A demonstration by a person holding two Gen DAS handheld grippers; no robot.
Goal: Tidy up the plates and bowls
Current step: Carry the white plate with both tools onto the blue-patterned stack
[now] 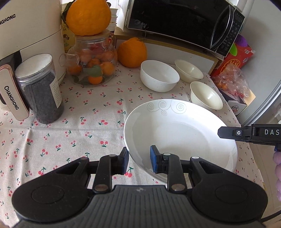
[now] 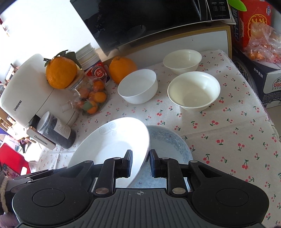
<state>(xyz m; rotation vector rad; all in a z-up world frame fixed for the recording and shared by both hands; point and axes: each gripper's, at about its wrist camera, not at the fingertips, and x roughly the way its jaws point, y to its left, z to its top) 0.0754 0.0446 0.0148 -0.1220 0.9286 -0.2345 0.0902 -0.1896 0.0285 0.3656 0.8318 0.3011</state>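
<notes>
While the white plate (image 1: 179, 138) with grey spiral marks is gripped on two sides, it is held tilted above the worktop (image 1: 70, 122), which is covered by a cloth with a cherry print. Along the left edge of the worktop a white appliance (image 1: 29, 35) is seen, and a clear jar of dark grains (image 1: 41, 91) stands just beside it. Next to these, toward the back edge, a glass teapot (image 1: 93, 63) filled with small oranges is placed, and a large orange (image 1: 88, 15) rests on its lid. A second large orange (image 1: 132, 52) lies on the worktop near the back edge.

The left hand-held gripper (image 1: 139, 160) is pinching the near left rim of the plate, with one blue pad inside and the other outside. The right hand-held gripper (image 2: 140, 162) is closed on the opposite rim of the same plate. Under this plate, in the right wrist view, a second plate (image 2: 170, 145) with a pale blue pattern is seen lying on the cloth; whether the two plates touch cannot be told.

Toward the back right corner three bowls are standing upright and apart: a white bowl (image 2: 137, 86), a cream bowl (image 2: 182, 60) behind it to the right, and another cream bowl (image 2: 194, 93) nearer to the right edge. A black microwave (image 1: 184, 22) is placed on a shelf behind them.
</notes>
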